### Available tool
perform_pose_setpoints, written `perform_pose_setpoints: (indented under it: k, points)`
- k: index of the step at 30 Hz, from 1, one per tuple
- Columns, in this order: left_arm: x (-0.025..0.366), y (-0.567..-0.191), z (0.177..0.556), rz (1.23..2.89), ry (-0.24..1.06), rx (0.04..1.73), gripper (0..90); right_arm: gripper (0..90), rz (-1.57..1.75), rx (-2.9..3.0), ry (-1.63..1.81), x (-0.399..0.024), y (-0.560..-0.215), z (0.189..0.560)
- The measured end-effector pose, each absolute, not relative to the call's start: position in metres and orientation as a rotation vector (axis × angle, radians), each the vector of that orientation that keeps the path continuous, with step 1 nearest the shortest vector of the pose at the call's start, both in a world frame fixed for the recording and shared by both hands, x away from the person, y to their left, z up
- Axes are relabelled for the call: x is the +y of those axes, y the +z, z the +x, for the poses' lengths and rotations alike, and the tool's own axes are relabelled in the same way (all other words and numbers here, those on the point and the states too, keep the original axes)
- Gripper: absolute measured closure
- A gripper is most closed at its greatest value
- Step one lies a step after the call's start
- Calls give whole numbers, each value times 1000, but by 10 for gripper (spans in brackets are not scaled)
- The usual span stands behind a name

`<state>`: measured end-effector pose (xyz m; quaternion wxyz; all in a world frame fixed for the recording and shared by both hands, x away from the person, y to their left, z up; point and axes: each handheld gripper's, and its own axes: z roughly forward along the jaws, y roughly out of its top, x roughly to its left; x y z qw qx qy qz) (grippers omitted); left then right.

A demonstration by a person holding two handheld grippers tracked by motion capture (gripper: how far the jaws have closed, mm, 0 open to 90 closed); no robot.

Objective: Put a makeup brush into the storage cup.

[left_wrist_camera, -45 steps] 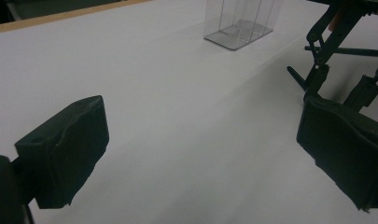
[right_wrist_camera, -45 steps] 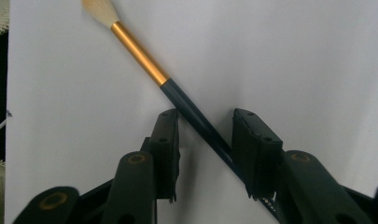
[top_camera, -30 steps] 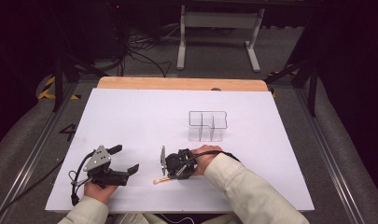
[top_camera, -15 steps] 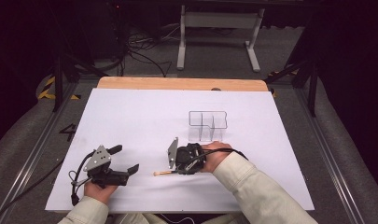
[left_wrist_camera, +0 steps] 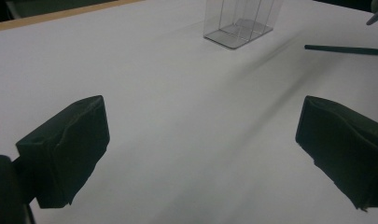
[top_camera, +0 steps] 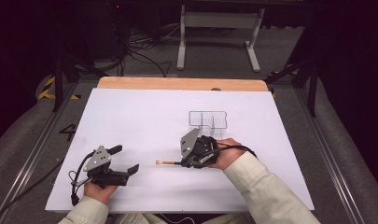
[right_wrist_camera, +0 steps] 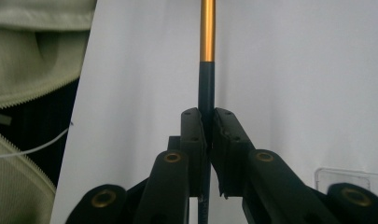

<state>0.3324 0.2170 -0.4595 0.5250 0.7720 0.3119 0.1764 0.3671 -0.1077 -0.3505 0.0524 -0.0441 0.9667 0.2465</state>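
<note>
My right gripper (top_camera: 184, 163) is shut on a thin dark stick (top_camera: 169, 162) with a gold band and a pale tip. The stick points left, held level above the white table sheet (top_camera: 144, 121). In the right gripper view the jaws (right_wrist_camera: 207, 116) pinch the dark shaft, and the stick (right_wrist_camera: 207, 42) runs straight up from them. A clear divided box (top_camera: 207, 118) stands just beyond the right hand. My left gripper (top_camera: 123, 159) rests at the near left, open with nothing between its pads (left_wrist_camera: 74, 140). In the left gripper view the stick (left_wrist_camera: 345, 49) and the clear box (left_wrist_camera: 238, 23) lie ahead of it.
The white sheet covers a wooden table whose far edge (top_camera: 177, 84) shows. Dark floor with cables and a metal stand (top_camera: 219, 28) lies beyond. A pale sleeve (right_wrist_camera: 32, 51) sits left of the right gripper's jaws.
The right gripper has risen and shifted right toward the clear box, lifting the stick off the sheet. The left gripper has stayed put.
</note>
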Motion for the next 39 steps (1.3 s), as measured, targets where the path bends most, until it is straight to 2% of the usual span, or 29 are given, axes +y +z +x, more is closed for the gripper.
perform_pose_setpoints:
  k: [24,39]
  points:
    - [217,-460,333,1853,428,746,34,831,28,2687,1379,-158,-332,374]
    - [217,-460,333,1842,423,746,34,831,213,2466,1565,-180,-327,377]
